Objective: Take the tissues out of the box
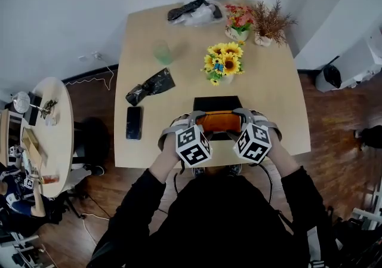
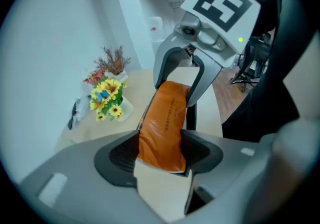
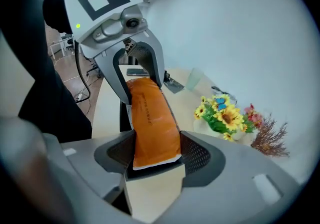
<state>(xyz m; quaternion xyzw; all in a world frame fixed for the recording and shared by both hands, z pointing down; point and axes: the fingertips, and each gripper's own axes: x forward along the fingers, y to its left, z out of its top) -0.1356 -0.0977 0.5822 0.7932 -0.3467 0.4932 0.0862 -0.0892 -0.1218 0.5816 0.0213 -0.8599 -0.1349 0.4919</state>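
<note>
An orange tissue pack (image 1: pixel 219 122) lies crosswise near the table's front edge, just in front of a black box (image 1: pixel 218 103). My left gripper (image 1: pixel 192 125) is at its left end and my right gripper (image 1: pixel 248 123) at its right end. In the left gripper view the pack (image 2: pixel 165 123) fills the gap and both pads press its sides, with the right gripper (image 2: pixel 185 78) closed round the far end. The right gripper view shows the same pack (image 3: pixel 152 123) touching both pads, and the left gripper (image 3: pixel 137 76) beyond it. A dark box edge (image 3: pixel 123 115) shows under the pack.
On the wooden table (image 1: pixel 268 111) stand a vase of sunflowers (image 1: pixel 223 64), a green cup (image 1: pixel 162 52), a black phone (image 1: pixel 133 122) and a black bag (image 1: pixel 150 86). More flowers (image 1: pixel 239 19) and a plastic bag (image 1: pixel 194 11) sit at the far edge. A round side table (image 1: pixel 57 135) is left.
</note>
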